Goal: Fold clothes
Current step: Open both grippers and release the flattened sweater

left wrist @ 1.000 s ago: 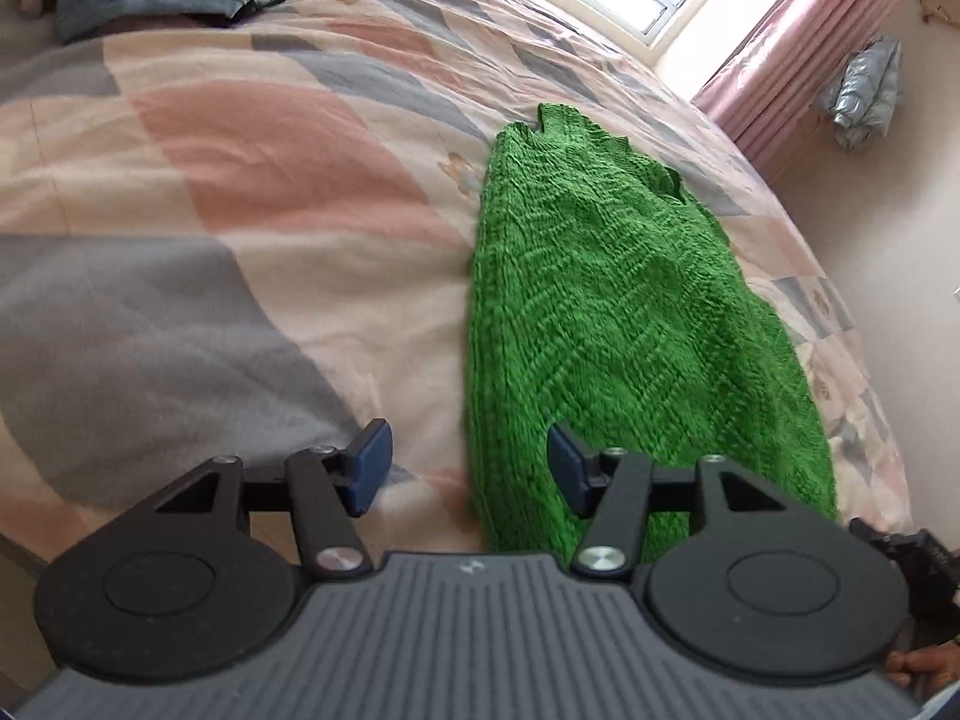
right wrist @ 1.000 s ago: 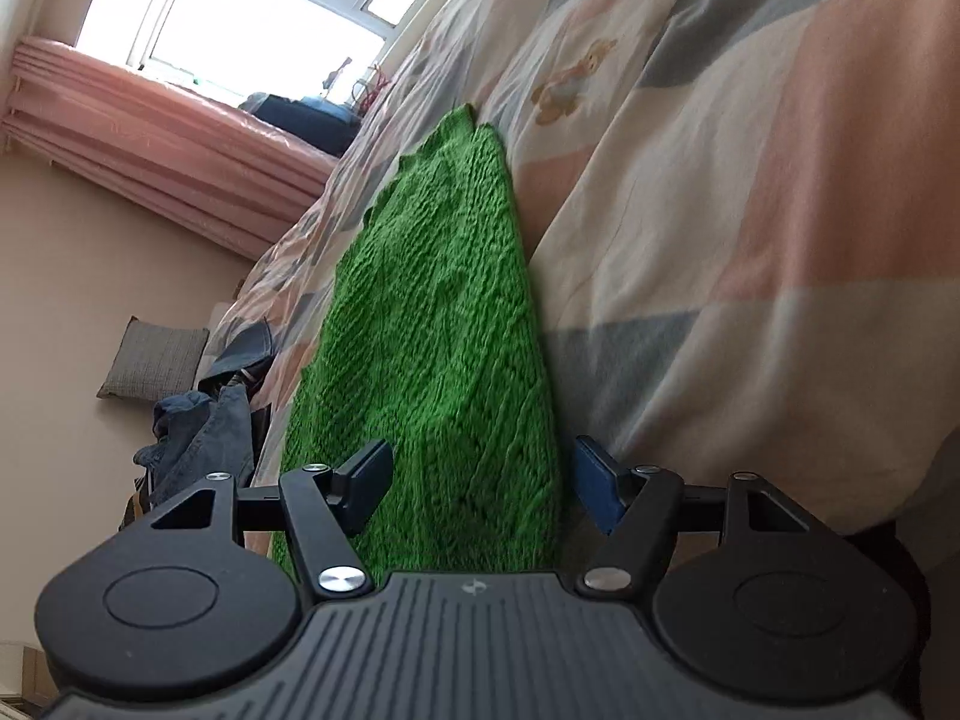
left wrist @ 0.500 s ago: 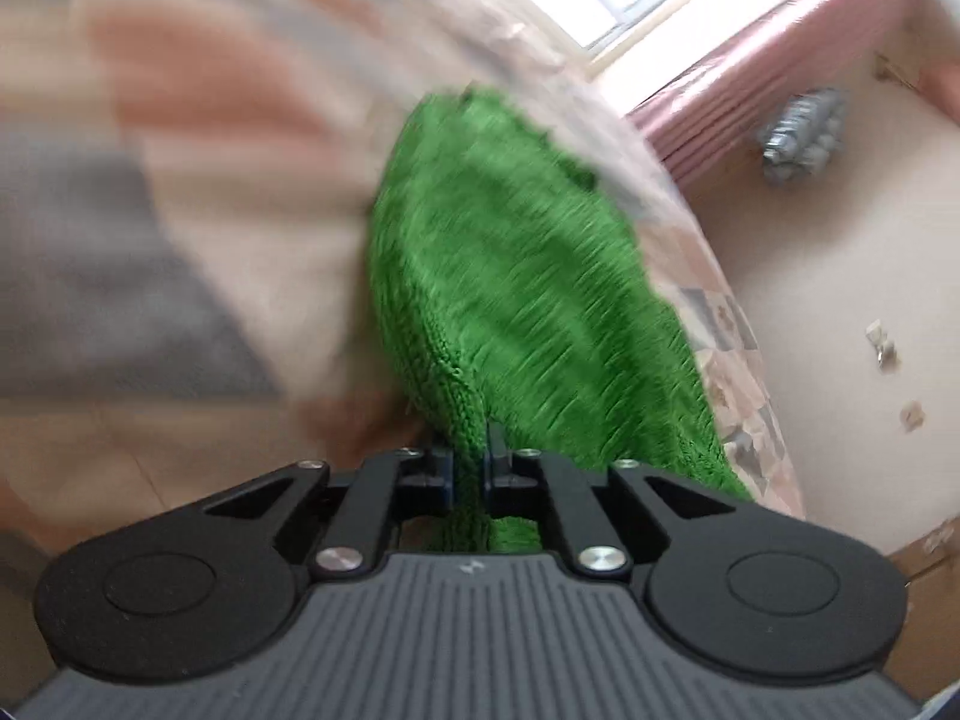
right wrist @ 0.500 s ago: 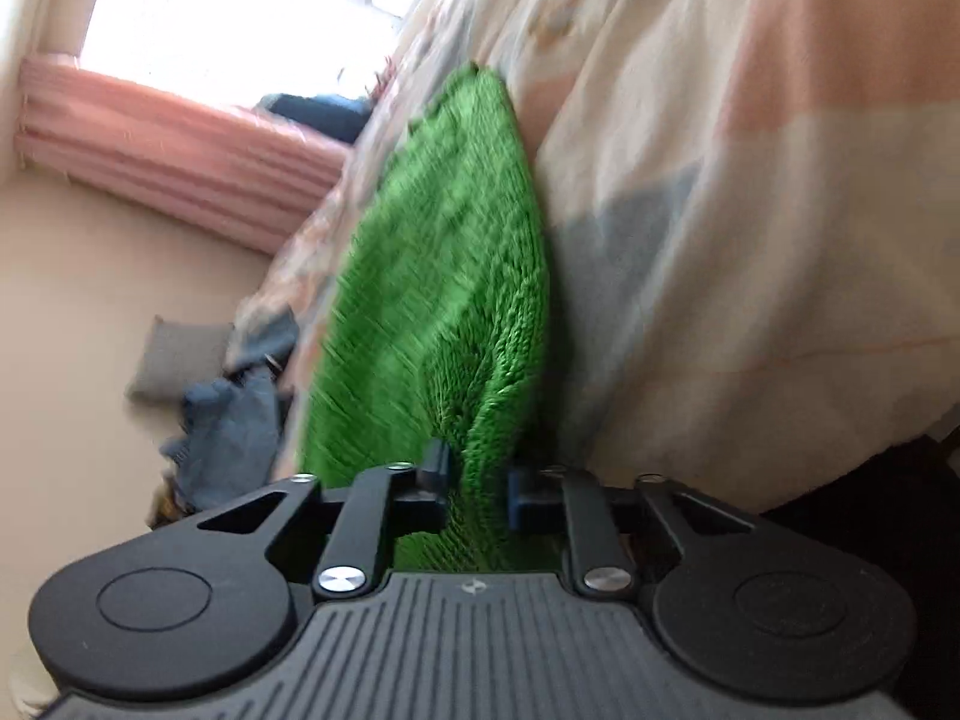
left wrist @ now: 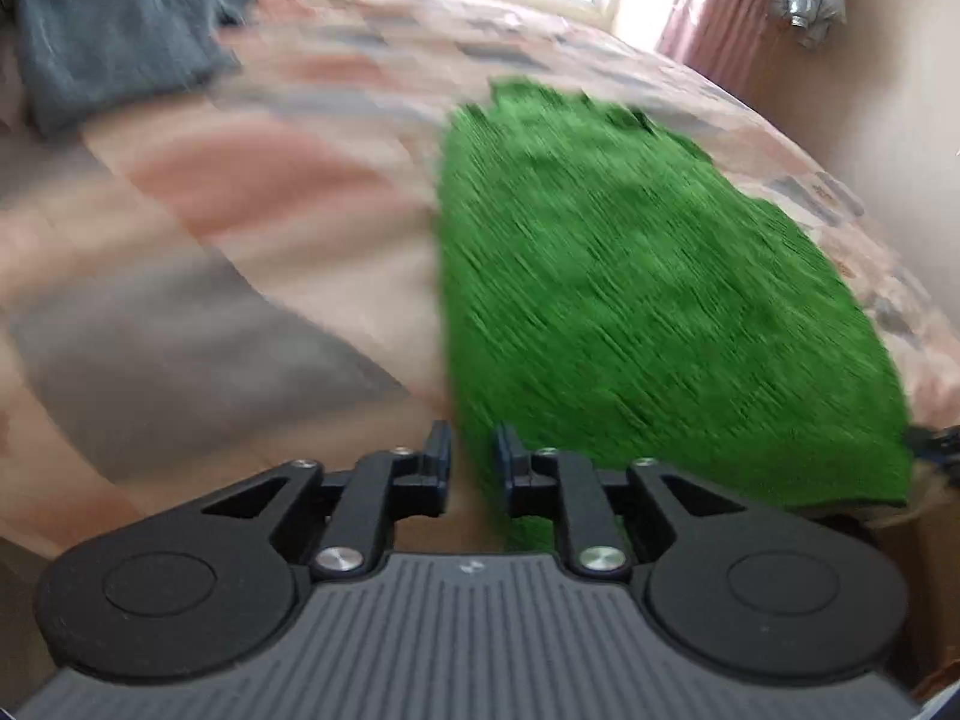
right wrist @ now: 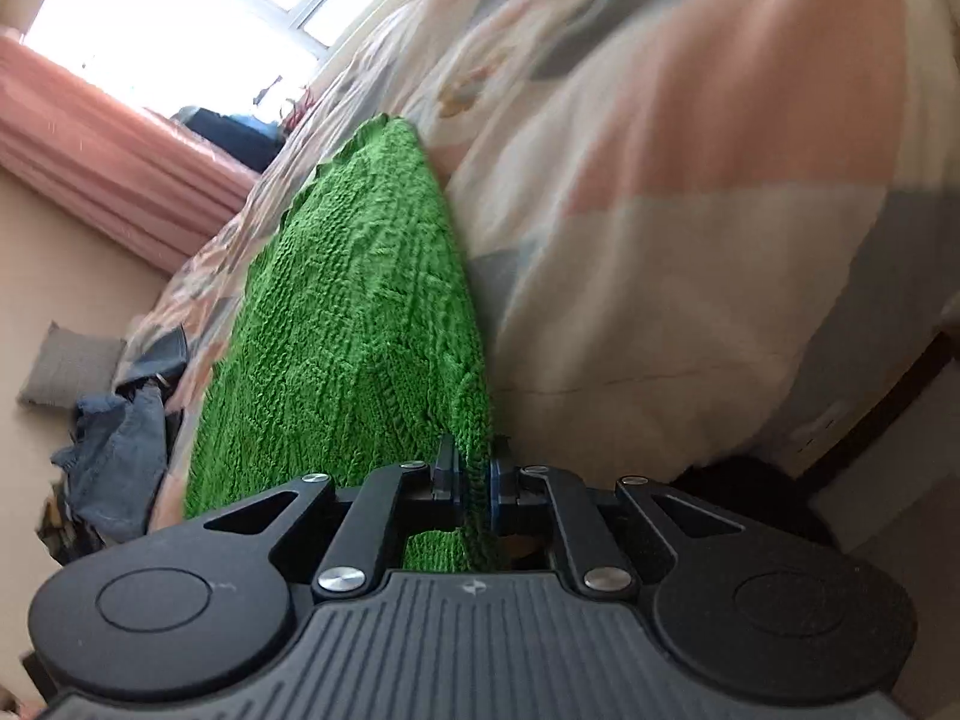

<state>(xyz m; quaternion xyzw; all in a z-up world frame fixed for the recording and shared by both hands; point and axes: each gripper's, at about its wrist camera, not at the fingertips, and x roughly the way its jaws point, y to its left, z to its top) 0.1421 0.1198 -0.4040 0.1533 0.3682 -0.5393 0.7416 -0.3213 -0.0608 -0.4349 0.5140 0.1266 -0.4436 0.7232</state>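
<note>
A green knitted sweater (left wrist: 630, 276) lies stretched along the patchwork bed; it also shows in the right wrist view (right wrist: 354, 324). My left gripper (left wrist: 474, 462) is at the sweater's near left corner, its jaws nearly closed with green knit between them; this view is blurred by motion. My right gripper (right wrist: 476, 474) is shut on the sweater's other near corner, and a fold of knit hangs between its pads at the bed's edge.
The bed cover (left wrist: 228, 222) has pink, grey and cream patches. Folded grey-blue clothes (left wrist: 108, 42) lie at its far left. A heap of denim clothes (right wrist: 114, 426) and a grey cushion (right wrist: 66, 366) lie on the floor. A window and pink curtains (right wrist: 102, 138) stand behind.
Both grippers went from open beside the sweater's near edge to closed on its corners. The left gripper has swung, so its view now shows more of the bed.
</note>
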